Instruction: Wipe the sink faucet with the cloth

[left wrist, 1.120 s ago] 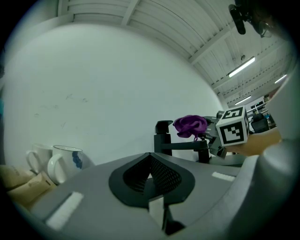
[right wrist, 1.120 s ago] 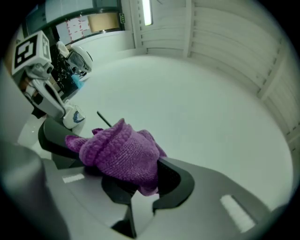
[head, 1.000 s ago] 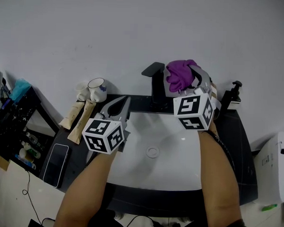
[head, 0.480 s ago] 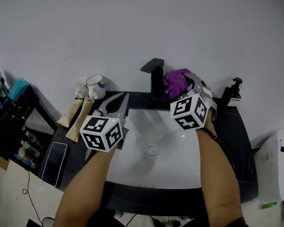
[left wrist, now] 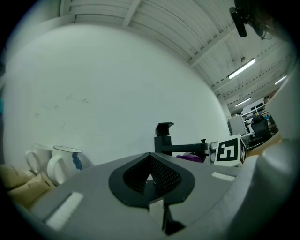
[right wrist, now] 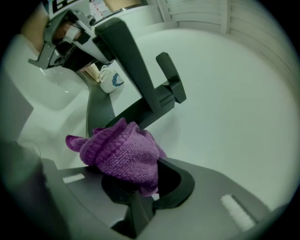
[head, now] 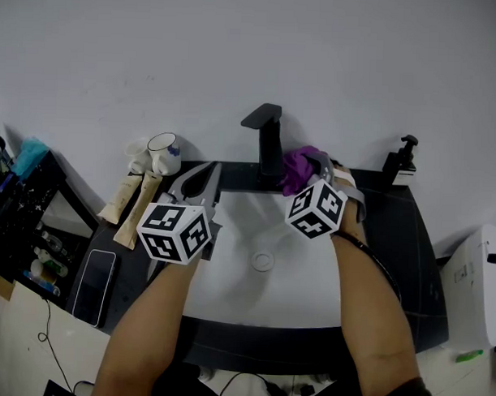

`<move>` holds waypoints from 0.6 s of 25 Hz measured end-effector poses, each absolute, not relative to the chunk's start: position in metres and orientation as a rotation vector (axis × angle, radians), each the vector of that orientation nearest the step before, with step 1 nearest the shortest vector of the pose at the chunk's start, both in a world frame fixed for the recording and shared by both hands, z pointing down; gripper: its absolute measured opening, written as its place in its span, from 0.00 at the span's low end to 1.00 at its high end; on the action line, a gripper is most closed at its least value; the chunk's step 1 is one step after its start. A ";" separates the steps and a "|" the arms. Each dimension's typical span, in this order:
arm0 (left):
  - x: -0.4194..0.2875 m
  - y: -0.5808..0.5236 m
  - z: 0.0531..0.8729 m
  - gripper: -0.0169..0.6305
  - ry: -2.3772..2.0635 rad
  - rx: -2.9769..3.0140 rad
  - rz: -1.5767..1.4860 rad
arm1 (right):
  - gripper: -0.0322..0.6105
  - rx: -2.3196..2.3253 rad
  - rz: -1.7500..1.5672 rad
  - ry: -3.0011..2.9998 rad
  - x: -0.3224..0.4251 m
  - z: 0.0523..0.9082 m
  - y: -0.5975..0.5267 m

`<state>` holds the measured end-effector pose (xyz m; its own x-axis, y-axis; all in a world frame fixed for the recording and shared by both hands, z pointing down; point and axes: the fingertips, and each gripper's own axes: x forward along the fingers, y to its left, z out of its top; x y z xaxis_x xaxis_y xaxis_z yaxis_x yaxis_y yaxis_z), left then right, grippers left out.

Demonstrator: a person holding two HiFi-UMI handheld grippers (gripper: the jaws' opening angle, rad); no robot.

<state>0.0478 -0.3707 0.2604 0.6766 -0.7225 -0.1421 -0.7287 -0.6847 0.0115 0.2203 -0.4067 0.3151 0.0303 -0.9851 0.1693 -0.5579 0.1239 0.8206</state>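
Cloth [head: 299, 167], purple and knitted, sits just right of centre in the head view, bunched against the lower right side of the faucet [head: 266, 143]. In the right gripper view the cloth [right wrist: 119, 153] fills the lower centre of the frame, with the faucet [right wrist: 140, 79] rising behind it toward the upper left. Cloth and faucet column appear to touch, though the contact point itself is covered by the fabric.

Right gripper [head: 312, 169]: jaws clamped on the cloth, with the fabric bulging out above them. This is confirmed in its own view [right wrist: 140, 183].

Left gripper [head: 207, 171]: left of centre in the head view, over the left edge of the sink [head: 229, 261], well apart from the faucet. Its own view [left wrist: 150, 174] shows the jaws together with nothing between them. The faucet [left wrist: 164, 139] stands beyond the tips at mid-frame.

Surroundings: the black faucet stands upright at the back of the white sink, its spout pointing left in the head view. A white mug [head: 165, 153] stands at the left rear of the dark counter [head: 409, 239]. Two tubes [head: 139, 207] lie just in front of the mug. A phone [head: 97, 287] lies flat at lower left. A black dispenser [head: 400, 163] stands at the right rear.
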 end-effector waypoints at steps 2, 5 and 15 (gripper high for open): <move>0.044 -0.373 0.257 0.05 1.241 -2.821 0.219 | 0.13 1.527 -0.681 -1.641 0.216 0.318 -0.405; 0.035 -0.376 0.253 0.05 1.281 -2.806 0.243 | 0.14 1.535 -0.567 -1.734 0.209 0.328 -0.398; 0.013 -0.367 0.219 0.05 1.307 -2.732 0.400 | 0.14 1.700 0.538 -2.435 0.185 0.330 -0.343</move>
